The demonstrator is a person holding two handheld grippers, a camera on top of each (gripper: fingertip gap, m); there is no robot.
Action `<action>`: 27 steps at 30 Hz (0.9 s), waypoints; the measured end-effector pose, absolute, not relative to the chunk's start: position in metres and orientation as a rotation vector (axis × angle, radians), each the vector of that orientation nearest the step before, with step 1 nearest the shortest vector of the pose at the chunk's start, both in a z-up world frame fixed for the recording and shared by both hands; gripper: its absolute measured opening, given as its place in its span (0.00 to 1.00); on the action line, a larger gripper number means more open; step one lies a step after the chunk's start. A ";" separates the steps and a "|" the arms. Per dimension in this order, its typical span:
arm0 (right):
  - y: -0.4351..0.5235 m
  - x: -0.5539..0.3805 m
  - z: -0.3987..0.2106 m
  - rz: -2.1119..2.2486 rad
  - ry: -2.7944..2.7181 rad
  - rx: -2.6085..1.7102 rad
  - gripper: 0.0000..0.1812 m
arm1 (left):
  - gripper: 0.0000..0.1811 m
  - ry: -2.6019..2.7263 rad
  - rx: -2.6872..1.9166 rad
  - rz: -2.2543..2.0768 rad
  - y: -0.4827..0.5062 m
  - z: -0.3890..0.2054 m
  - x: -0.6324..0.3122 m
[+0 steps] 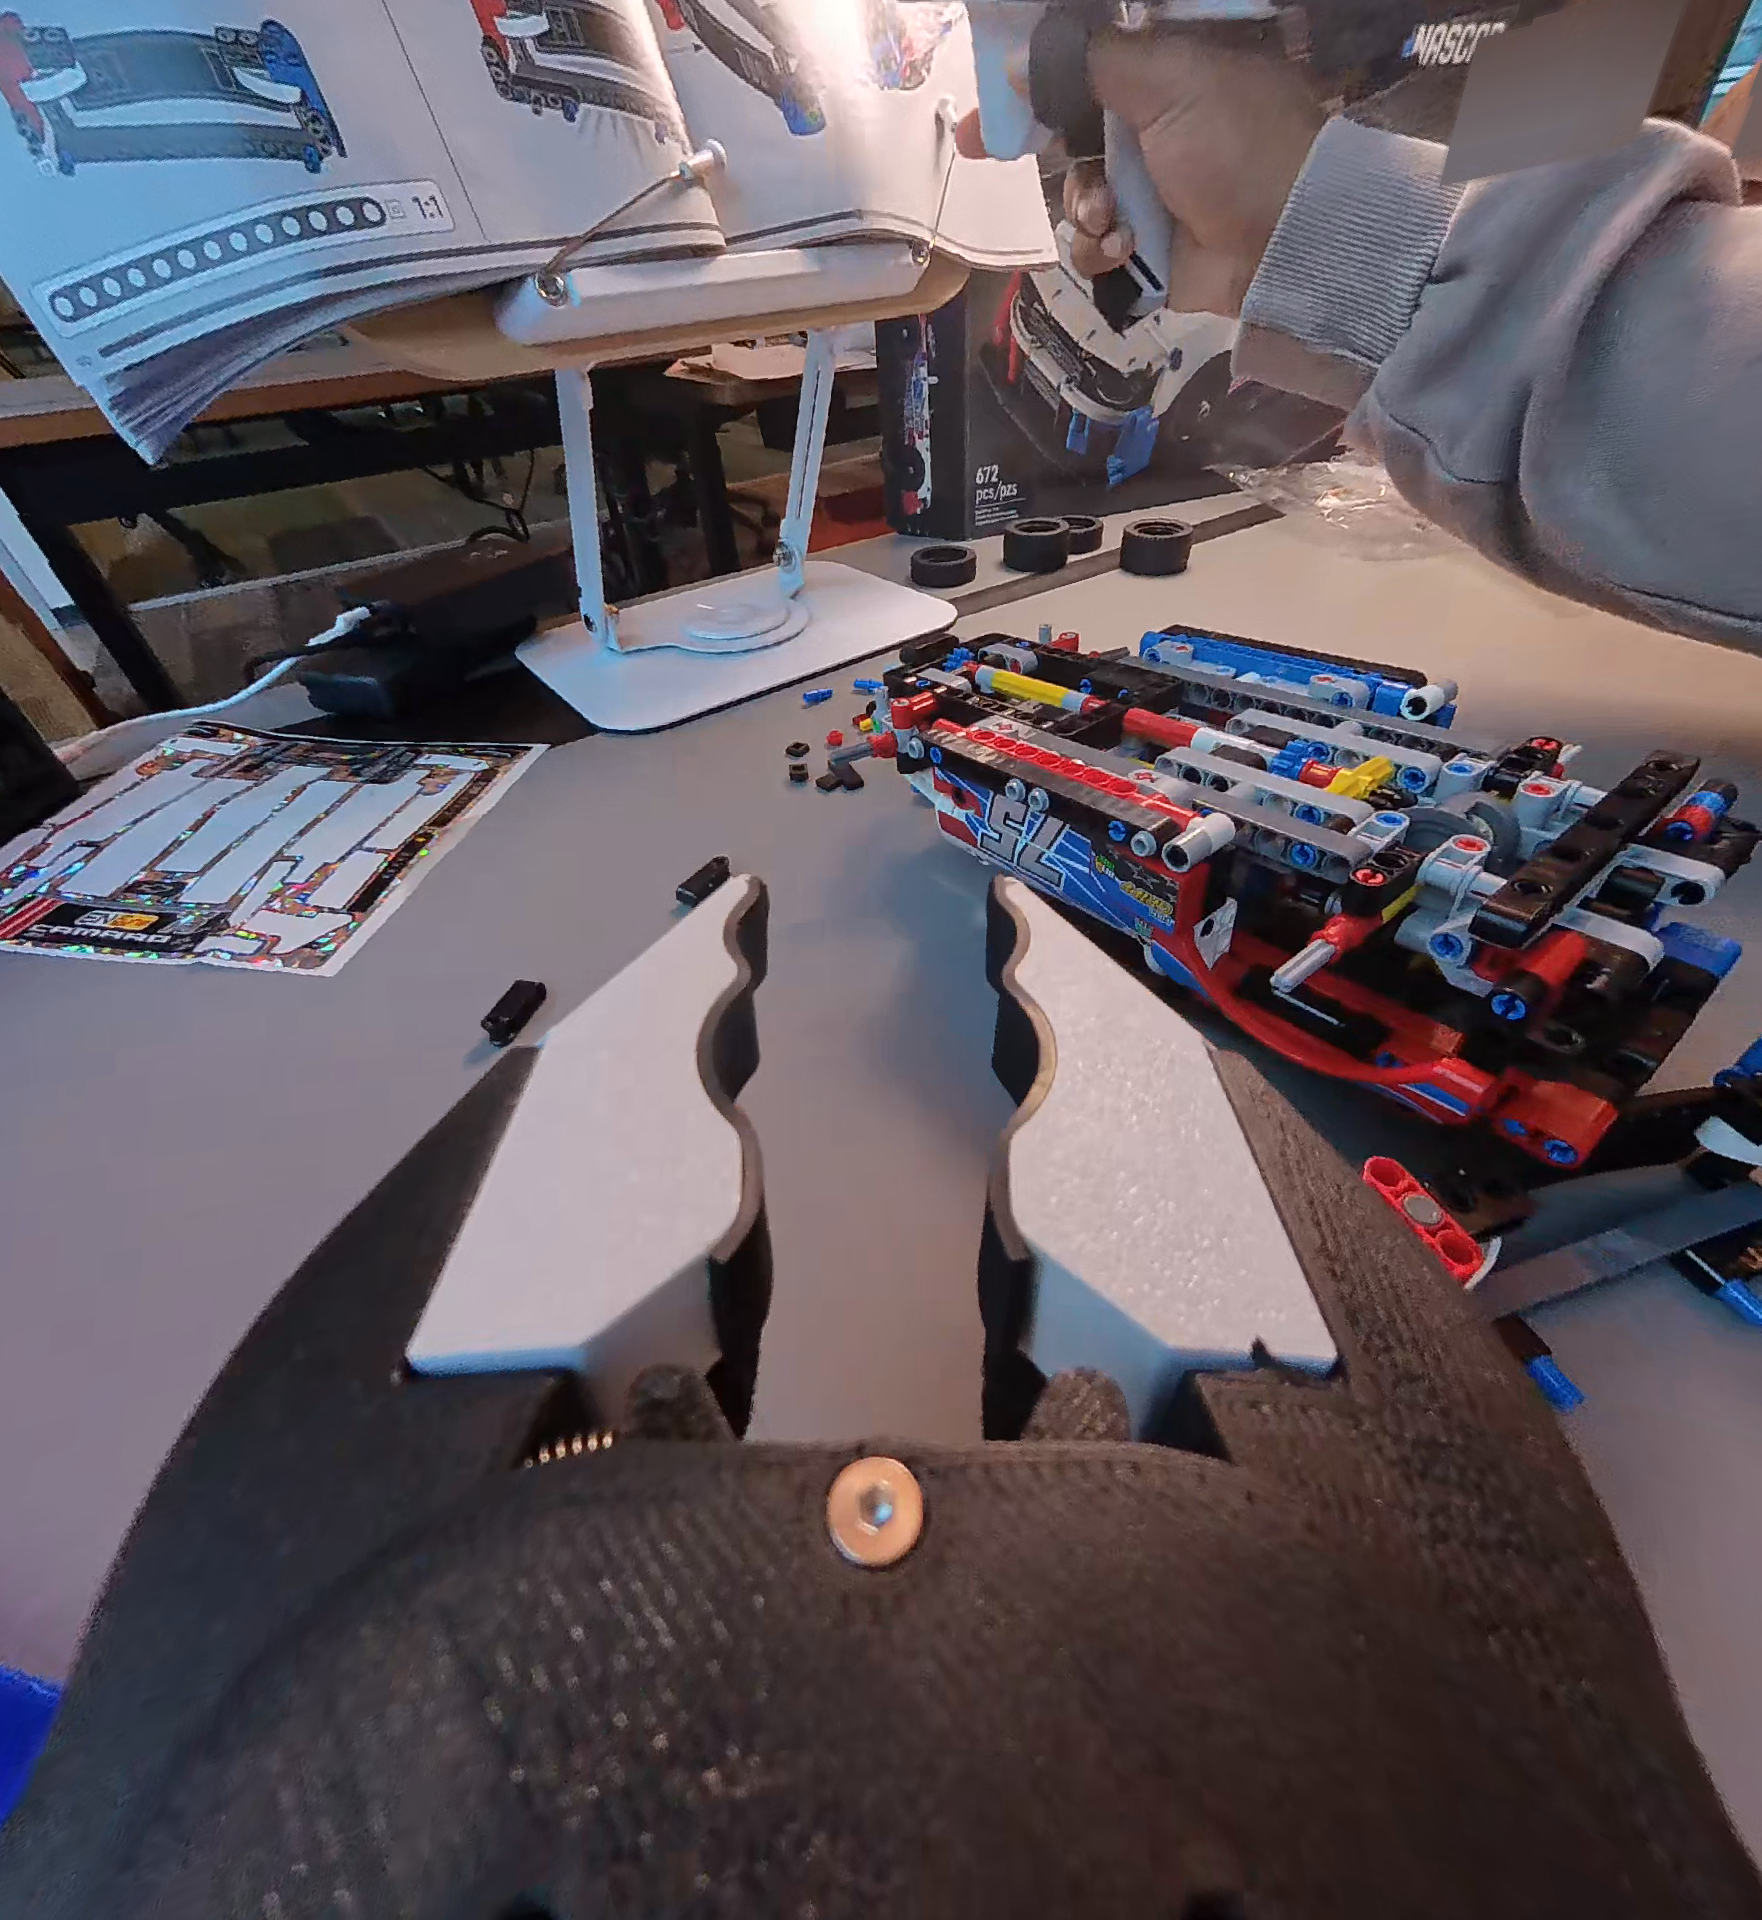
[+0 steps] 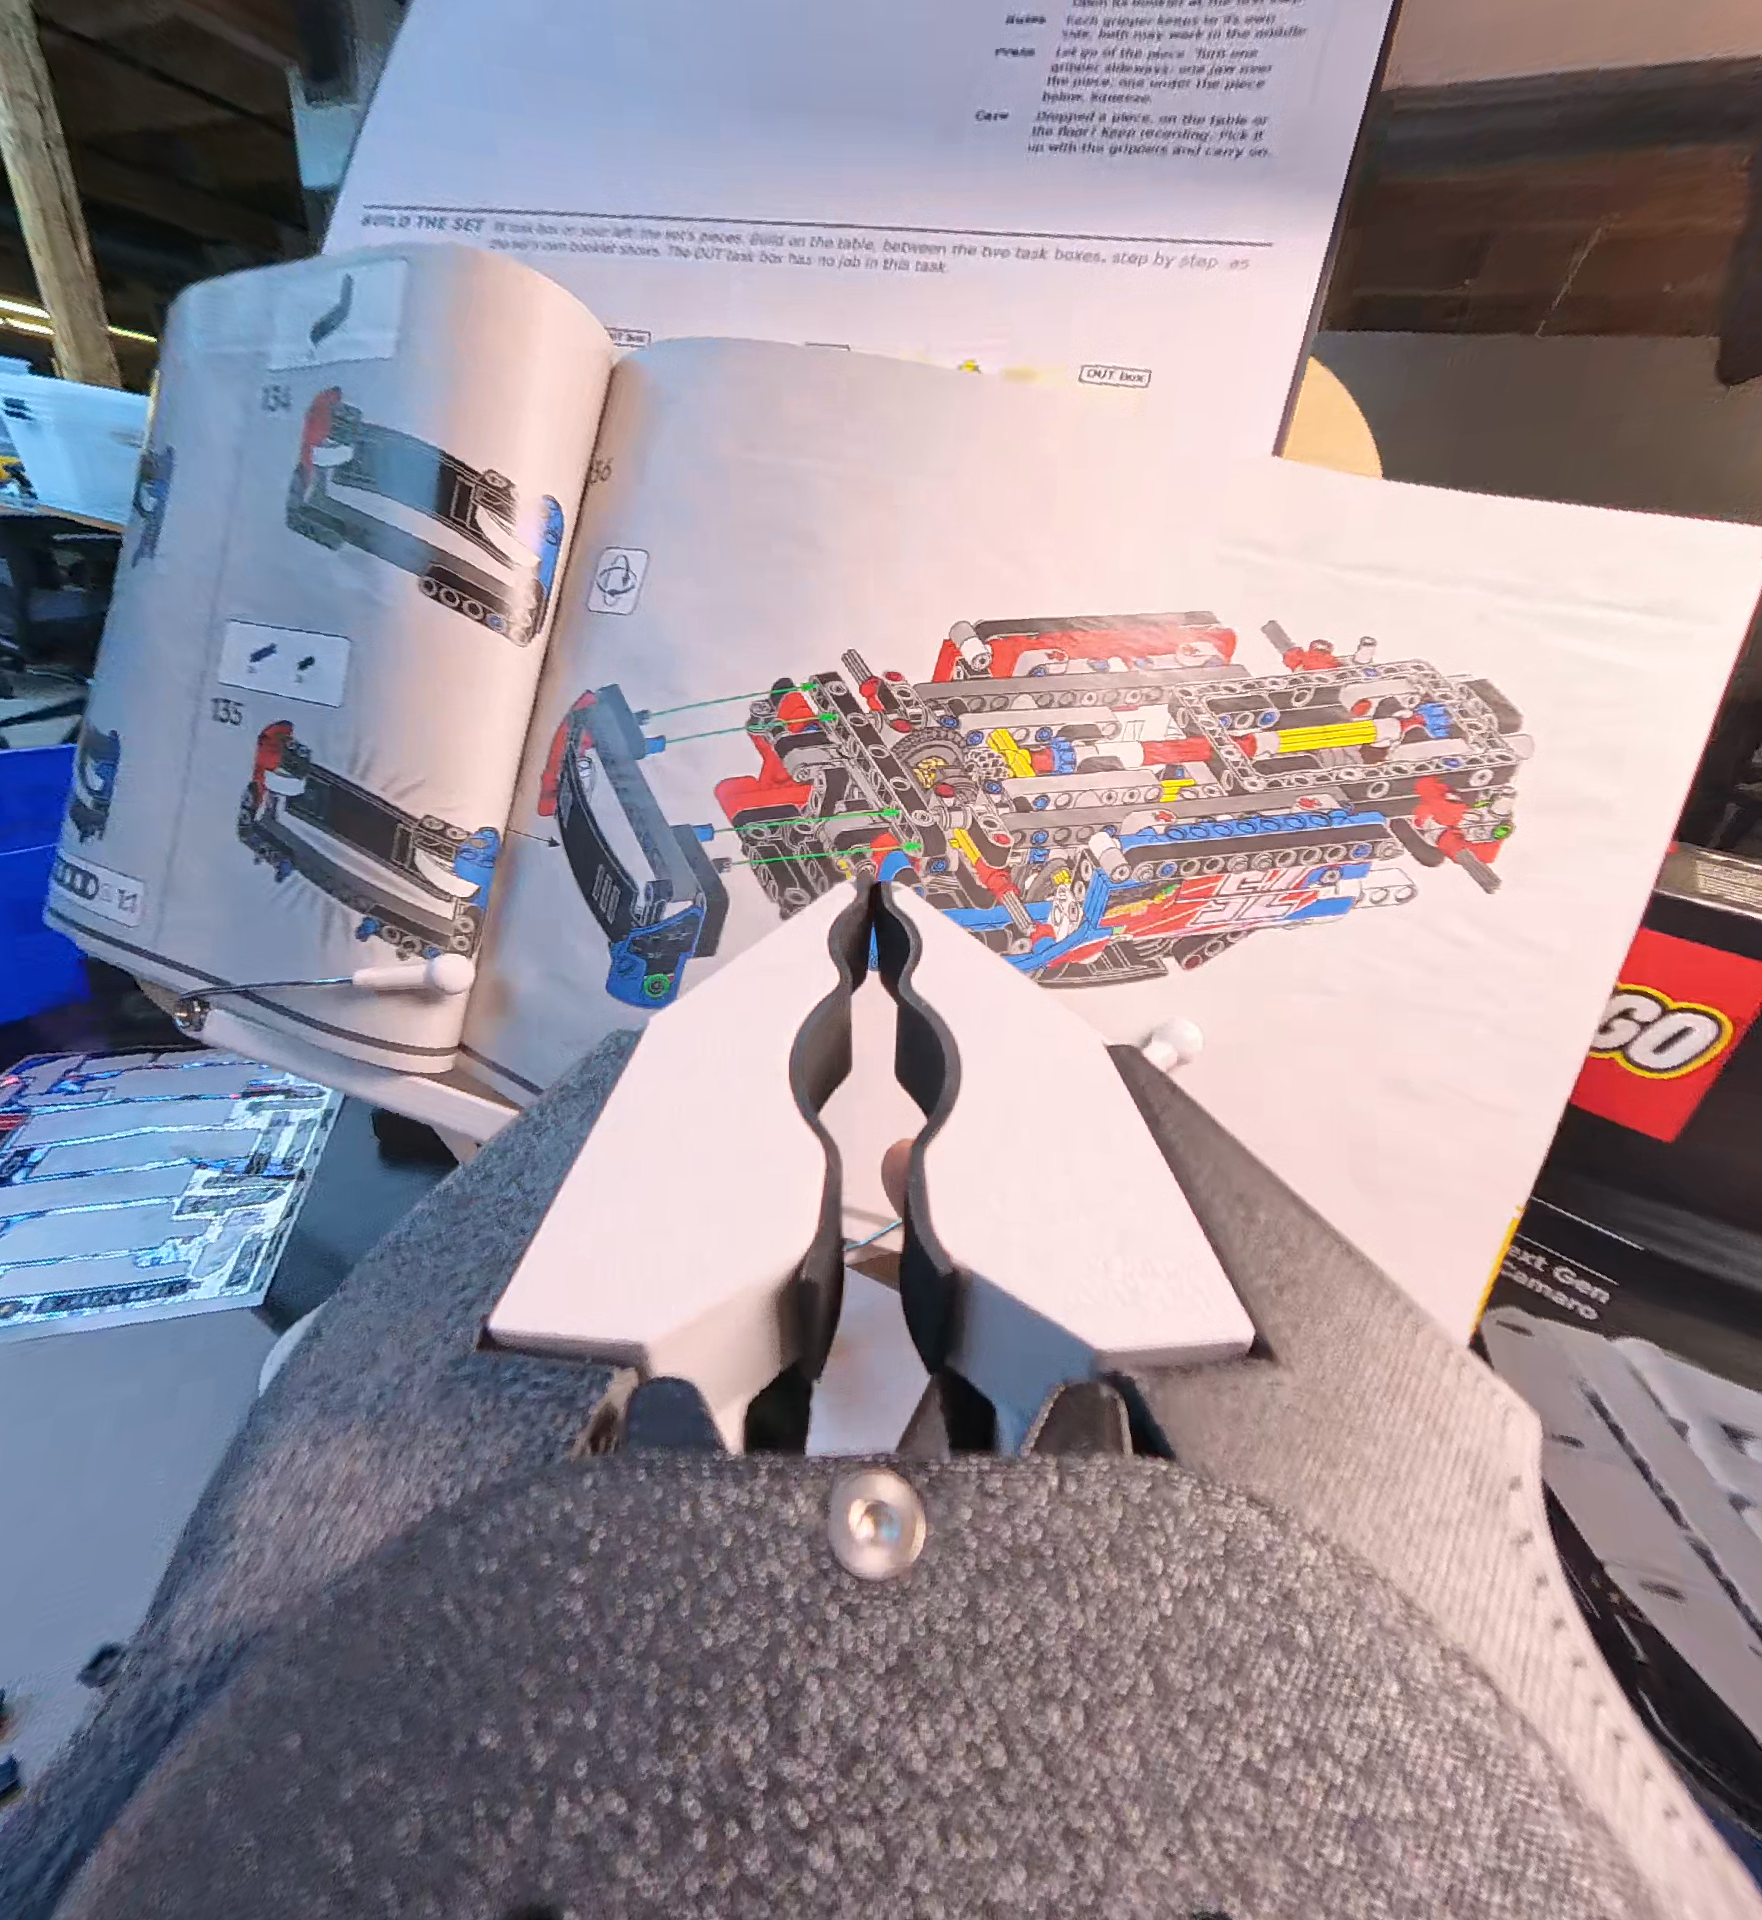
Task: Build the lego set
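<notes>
The partly built Lego car [image 1: 1272,831], red, blue, black and grey, lies on the grey table [image 1: 544,1143] to the right of my left gripper [image 1: 877,904]. That gripper is open and empty, low over bare table. Two small black pieces [image 1: 702,881] [image 1: 513,1010] lie just left of its left finger. A black and blue sub-assembly [image 1: 1739,1132] and a red beam [image 1: 1422,1216] lie at the right. My right gripper [image 2: 872,899] is shut, its tips together in front of the open instruction booklet [image 2: 1064,727]. I see nothing between its pads.
The booklet sits on a white stand [image 1: 742,634] at the back. A sticker sheet [image 1: 212,842] lies at the left. Black tyres [image 1: 1038,542] and the set's box [image 1: 1064,416] stand behind the car. Small loose pieces [image 1: 825,758] lie by the car's far end. A grey sleeve [image 1: 1583,364] reaches over the car. Some 40 centimetres of space lies between my two pairs of fingers.
</notes>
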State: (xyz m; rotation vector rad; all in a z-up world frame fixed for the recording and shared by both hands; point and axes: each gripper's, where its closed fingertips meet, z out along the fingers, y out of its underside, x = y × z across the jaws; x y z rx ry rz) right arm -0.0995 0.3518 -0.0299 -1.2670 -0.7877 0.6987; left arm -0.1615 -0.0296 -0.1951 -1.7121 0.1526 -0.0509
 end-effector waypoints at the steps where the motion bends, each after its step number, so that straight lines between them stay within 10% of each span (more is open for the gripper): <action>1: 0.355 -0.101 -0.031 0.699 -0.791 -1.269 0.00 | 0.22 0.145 -1.708 -0.053 -0.030 -0.194 -0.163; 27: 0.370 -0.113 -0.032 0.640 -0.900 -1.294 0.00 | 0.21 0.121 -1.712 -0.088 -0.027 -0.195 -0.166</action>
